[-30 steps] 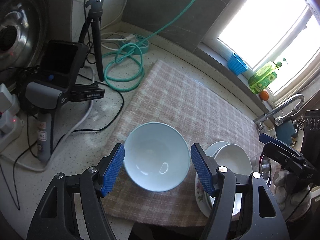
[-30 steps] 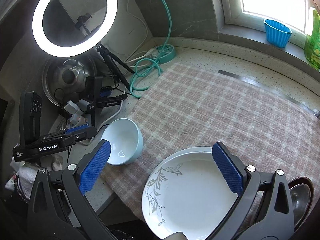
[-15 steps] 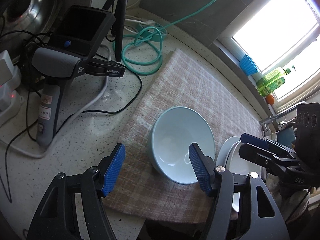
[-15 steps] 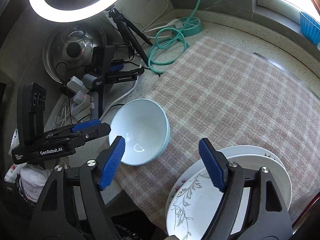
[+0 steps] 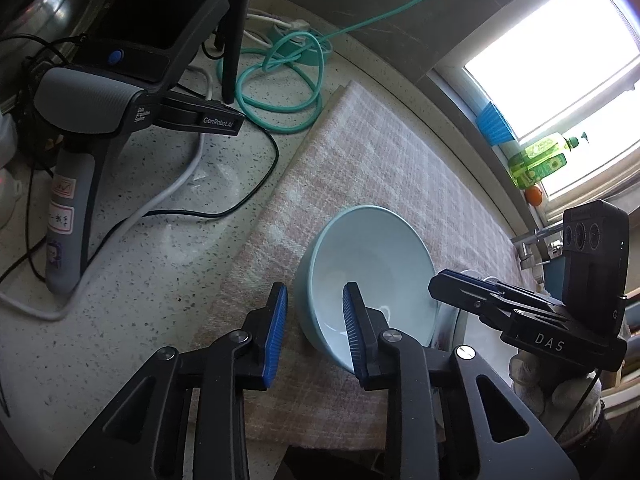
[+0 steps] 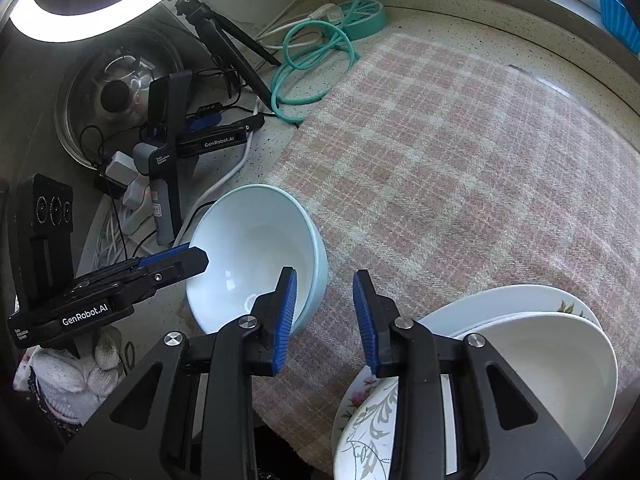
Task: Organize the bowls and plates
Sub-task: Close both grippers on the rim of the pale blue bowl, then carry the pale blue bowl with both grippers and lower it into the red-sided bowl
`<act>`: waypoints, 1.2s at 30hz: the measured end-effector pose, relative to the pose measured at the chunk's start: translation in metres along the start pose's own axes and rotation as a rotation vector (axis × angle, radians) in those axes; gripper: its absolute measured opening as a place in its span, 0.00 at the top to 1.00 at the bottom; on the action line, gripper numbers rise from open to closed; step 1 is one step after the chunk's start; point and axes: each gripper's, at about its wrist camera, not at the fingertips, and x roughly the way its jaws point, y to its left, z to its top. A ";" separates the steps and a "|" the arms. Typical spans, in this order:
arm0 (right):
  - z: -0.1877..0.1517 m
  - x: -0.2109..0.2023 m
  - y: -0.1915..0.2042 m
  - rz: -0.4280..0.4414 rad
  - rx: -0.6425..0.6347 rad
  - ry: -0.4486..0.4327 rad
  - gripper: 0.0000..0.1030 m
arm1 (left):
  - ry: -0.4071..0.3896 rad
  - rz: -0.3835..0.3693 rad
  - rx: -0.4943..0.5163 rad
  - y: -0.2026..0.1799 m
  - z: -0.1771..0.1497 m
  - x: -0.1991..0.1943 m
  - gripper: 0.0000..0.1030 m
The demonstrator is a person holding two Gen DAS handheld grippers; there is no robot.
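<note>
A light blue bowl [image 5: 368, 276] stands upright on the pink checked cloth [image 5: 380, 168] near its left edge. My left gripper [image 5: 314, 332] straddles the bowl's near-left rim, one finger inside and one outside. Its jaws are closing, and a gap still shows beside the outer pad. My right gripper [image 6: 325, 320] straddles the opposite rim of the same bowl [image 6: 256, 256], its jaws closing too, with the outer pad clear of the wall. Each view shows the other gripper side-on: the left gripper [image 6: 196, 258] and the right gripper [image 5: 440, 284]. A white bowl [image 6: 540, 360] sits on stacked plates [image 6: 368, 432].
A spare gripper device [image 5: 100, 100] stands on the speckled counter among cables, beside a coiled teal cord [image 5: 280, 80]. A ring light [image 6: 80, 12] and a steel lid [image 6: 112, 92] are at the back left. A blue cup [image 5: 494, 124] and a green bottle [image 5: 540, 160] sit on the window sill.
Both grippers came down to the blue bowl and their jaws narrowed a lot. The right gripper shifted left from over the floral plate to the bowl's rim.
</note>
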 end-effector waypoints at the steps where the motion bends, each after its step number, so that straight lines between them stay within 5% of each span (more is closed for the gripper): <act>1: 0.000 0.002 0.000 0.000 0.002 0.003 0.75 | 0.003 -0.001 0.001 0.000 0.000 0.001 0.78; 9: -0.001 0.011 0.002 0.017 0.004 0.022 0.88 | 0.004 0.006 0.006 -0.001 -0.002 0.005 0.87; 22: -0.002 -0.010 0.004 0.015 0.014 -0.024 0.89 | -0.018 -0.007 0.008 -0.015 -0.001 -0.007 0.87; 36: -0.021 -0.079 -0.021 0.005 0.066 -0.115 0.88 | -0.045 -0.082 0.117 -0.074 0.004 -0.023 0.87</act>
